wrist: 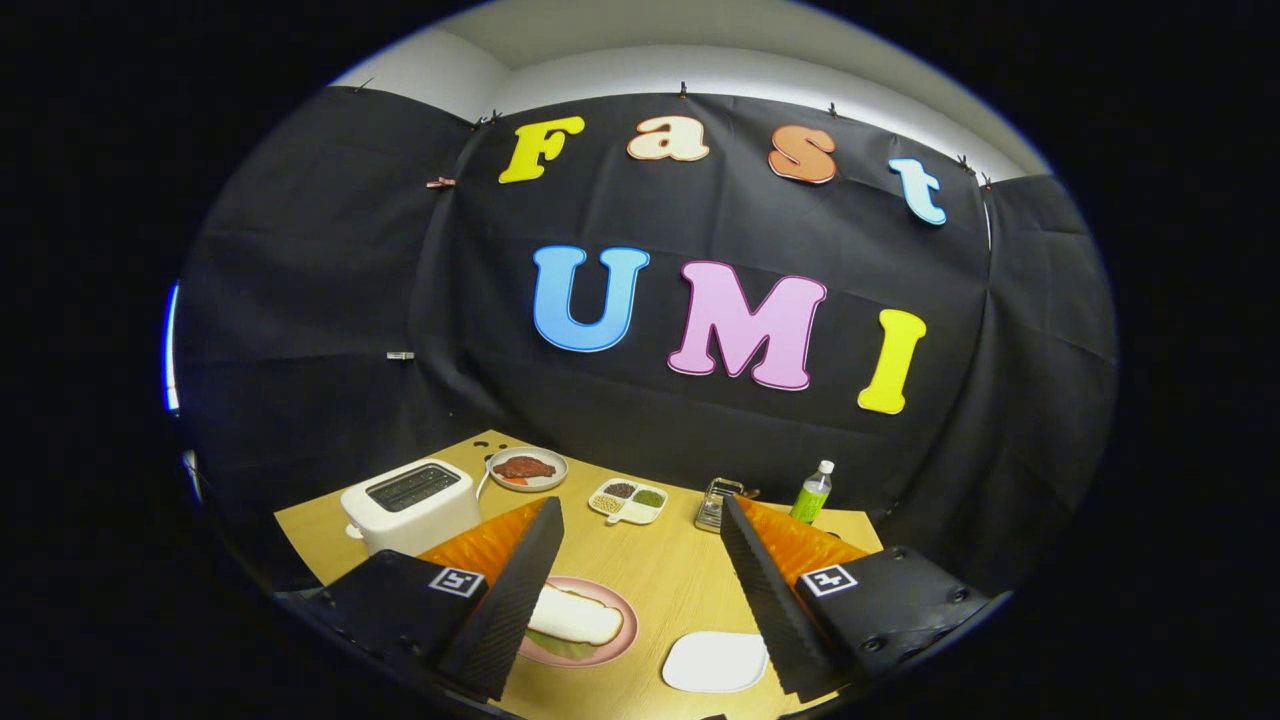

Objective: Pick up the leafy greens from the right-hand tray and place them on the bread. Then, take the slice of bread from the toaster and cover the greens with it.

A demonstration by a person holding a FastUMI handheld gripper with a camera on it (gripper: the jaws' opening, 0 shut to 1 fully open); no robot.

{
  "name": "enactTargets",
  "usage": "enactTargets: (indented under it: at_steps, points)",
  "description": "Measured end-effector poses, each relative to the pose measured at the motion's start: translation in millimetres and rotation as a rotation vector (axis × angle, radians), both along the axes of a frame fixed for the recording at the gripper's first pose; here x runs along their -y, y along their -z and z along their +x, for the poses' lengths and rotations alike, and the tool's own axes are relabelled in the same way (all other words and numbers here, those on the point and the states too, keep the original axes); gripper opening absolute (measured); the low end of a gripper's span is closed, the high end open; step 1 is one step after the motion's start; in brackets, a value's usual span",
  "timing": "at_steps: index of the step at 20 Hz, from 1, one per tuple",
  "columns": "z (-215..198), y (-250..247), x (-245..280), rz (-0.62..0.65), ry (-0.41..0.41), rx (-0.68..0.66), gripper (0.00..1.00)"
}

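My gripper [640, 506] is open, its fingers spread wide with nothing between them, held above the wooden table [670, 570]. Below, beside the left finger, a pink plate [627, 625] holds a pale slice of bread [578, 615]. A bit of leafy greens [560, 648] peeks out from under the slice's near edge. A small white tray [715, 660] lies next to the right finger, its surface bare. The white toaster [410, 505] stands beyond the left finger; its top slots look dark.
Behind the toaster sits a plate with a piece of meat [526, 468]. A divided white dish of seeds [628, 500] lies ahead between the fingertips. A metal holder [715, 503] and a green bottle [812, 493] stand beyond the right finger near the table's far edge.
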State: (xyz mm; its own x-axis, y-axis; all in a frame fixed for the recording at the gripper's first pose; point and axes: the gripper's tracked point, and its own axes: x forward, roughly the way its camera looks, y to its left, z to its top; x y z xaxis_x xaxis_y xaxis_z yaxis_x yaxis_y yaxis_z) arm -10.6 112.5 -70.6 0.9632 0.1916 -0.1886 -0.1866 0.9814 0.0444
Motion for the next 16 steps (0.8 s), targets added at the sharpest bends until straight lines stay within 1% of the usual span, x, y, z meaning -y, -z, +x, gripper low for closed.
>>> enactTargets:
  at_steps: [3, 6, 9, 13, 16]
  points:
    - [-5, -9, 9, 0.009, -0.019, 0.024, 0.98]
    - [-8, -19, 25, -0.005, -0.02, 0.067, 0.98]
    - [-15, -29, 26, 0.02, -0.064, 0.115, 0.98]
    - [-22, -26, 41, 0.055, -0.109, 0.119, 0.98]
    - [-22, -21, 60, 0.061, -0.107, 0.125, 0.97]
